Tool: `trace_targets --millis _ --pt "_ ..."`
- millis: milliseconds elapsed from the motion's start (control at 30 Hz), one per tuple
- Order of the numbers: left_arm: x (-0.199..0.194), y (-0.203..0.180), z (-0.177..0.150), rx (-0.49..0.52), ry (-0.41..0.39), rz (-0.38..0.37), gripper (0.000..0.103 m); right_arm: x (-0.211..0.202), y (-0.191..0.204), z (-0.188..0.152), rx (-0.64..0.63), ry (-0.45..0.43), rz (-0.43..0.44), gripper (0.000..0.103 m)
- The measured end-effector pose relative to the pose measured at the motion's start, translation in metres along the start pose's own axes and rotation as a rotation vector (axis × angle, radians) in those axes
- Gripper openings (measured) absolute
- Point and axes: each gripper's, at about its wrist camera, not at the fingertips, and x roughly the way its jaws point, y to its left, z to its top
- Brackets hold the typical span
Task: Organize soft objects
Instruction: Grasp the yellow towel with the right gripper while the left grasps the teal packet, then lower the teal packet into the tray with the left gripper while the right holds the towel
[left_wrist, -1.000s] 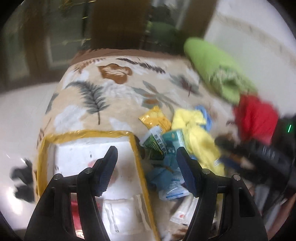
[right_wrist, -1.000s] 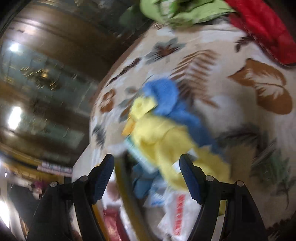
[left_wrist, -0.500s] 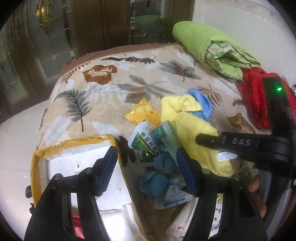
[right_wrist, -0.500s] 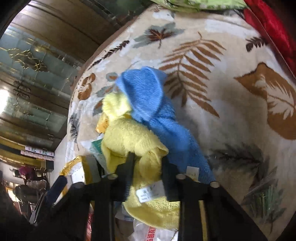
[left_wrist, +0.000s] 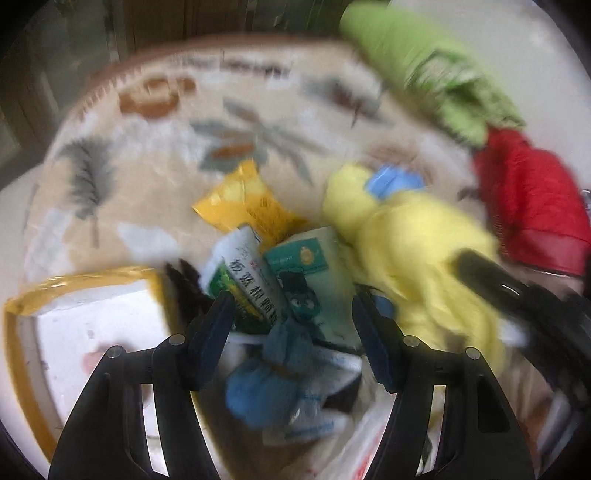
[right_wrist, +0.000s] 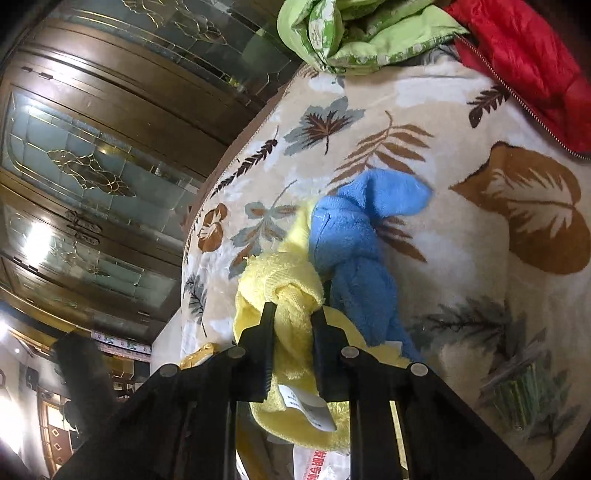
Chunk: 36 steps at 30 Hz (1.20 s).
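The right gripper has just been closing and now pinches a bunched fold of the yellow towel, lying against the blue towel. Lift slowly so it doesn't drag. The left gripper hangs spread above the packets beside it.

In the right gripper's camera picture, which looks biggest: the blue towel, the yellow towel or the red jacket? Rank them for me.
As they look in that view:
1. Blue towel, largest.
2. Yellow towel, close behind; the right gripper clamped on it hides part, so the order is unsure.
3. Red jacket, cut off by the picture's edge.
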Motion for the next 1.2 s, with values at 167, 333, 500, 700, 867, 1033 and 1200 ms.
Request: trace_targets --millis 167,333,500,700,867,1033,1200 --pt "0.011 -0.015 0.006 0.027 -0.007 -0.049 0.032 -0.002 0.014 -0.003 -0.086 -0.033 -0.079 0.016" --pt "-0.003 -0.01 0.0 -0.002 -0.039 -0.075 0.014 -0.007 0.029 -0.007 -0.176 -0.08 -0.146 0.016" --pt "-0.041 0.006 -0.005 -0.07 -0.111 -0.146 0.014 -0.018 0.043 -0.012 -0.254 -0.15 -0.192 0.016" --pt "-0.099 0.037 -0.027 -0.162 -0.202 -0.258 0.014 -0.063 0.054 -0.021 -0.273 -0.315 0.014 0.016" --pt "-0.137 0.072 -0.063 -0.237 -0.272 -0.304 0.013 -0.066 0.054 -0.029 -0.243 -0.257 0.056 0.016" --pt "-0.157 0.112 -0.107 -0.321 -0.302 -0.302 0.013 -0.079 0.069 -0.05 -0.254 -0.229 0.161 0.012" --pt "-0.172 0.152 -0.136 -0.387 -0.318 -0.248 0.013 -0.079 0.116 -0.086 -0.329 -0.152 0.279 0.007"
